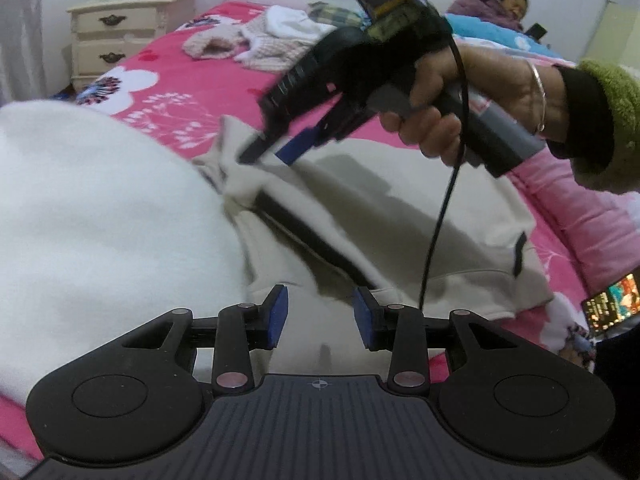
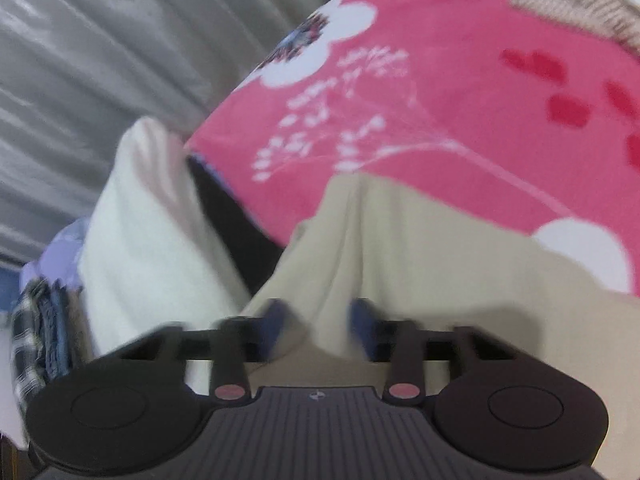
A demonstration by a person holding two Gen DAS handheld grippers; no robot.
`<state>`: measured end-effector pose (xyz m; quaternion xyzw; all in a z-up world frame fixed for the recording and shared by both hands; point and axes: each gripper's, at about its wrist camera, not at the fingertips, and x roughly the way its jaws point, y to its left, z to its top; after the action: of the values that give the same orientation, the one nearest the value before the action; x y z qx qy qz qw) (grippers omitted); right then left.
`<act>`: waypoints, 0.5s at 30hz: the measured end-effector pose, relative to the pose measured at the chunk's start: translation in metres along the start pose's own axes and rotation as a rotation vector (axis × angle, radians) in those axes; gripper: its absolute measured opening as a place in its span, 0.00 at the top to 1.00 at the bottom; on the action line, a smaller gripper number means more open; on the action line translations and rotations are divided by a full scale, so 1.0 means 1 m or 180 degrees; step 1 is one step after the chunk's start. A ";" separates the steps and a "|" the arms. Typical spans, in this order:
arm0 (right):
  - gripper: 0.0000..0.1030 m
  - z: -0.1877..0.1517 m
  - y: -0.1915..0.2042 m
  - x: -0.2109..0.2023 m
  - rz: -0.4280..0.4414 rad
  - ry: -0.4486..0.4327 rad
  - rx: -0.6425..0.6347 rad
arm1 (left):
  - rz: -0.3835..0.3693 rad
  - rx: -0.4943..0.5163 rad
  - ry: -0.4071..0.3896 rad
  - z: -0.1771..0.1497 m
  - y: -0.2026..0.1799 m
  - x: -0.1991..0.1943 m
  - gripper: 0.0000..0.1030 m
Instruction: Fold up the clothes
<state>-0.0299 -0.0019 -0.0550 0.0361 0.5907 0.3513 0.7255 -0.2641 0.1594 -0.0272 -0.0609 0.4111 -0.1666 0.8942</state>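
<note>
A cream zip jacket (image 1: 420, 208) with white fleece lining (image 1: 100, 208) and a black zipper lies spread on the pink flowered bedsheet (image 1: 192, 92). My left gripper (image 1: 321, 316) hovers over its lower part, blue pads apart, and only fabric shows beneath the gap. A hand with a green cuff holds my right gripper (image 1: 265, 155), whose tips are at the jacket's collar end, where the cloth rises in a peak. In the blurred right wrist view a raised fold of the cream jacket (image 2: 420, 248) fills the space between the right gripper's (image 2: 320, 318) pads.
A cream nightstand (image 1: 116, 36) stands beyond the bed's far left corner. A loose pile of clothes (image 1: 256, 36) lies near the headboard, and a person (image 1: 500, 4) lies at the far right. A lit phone (image 1: 612, 304) rests at the right edge. A grey curtain (image 2: 100, 60) hangs to the left.
</note>
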 end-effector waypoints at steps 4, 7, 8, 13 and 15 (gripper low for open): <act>0.94 -0.008 -0.003 -0.017 0.0238 -0.0084 -0.0203 | -0.0074 -0.0046 0.0047 -0.003 0.012 -0.007 0.65; 0.89 -0.013 0.001 -0.020 0.0187 -0.0054 -0.0397 | -0.0178 -0.0075 0.0181 -0.006 0.015 -0.001 0.64; 0.85 -0.015 0.002 -0.022 0.0167 -0.0058 -0.0388 | -0.0186 -0.0080 0.0244 -0.006 0.015 0.002 0.64; 0.65 -0.021 0.003 -0.044 0.0239 -0.0146 -0.0141 | -0.0019 -0.0024 0.0361 -0.008 0.009 0.004 0.64; 0.62 -0.030 0.011 -0.056 0.0306 -0.0138 -0.0272 | 0.0004 -0.0040 0.0406 -0.009 0.009 0.005 0.63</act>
<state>-0.0647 -0.0352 -0.0124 0.0409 0.5570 0.4098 0.7213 -0.2656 0.1662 -0.0388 -0.0555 0.4683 -0.1670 0.8658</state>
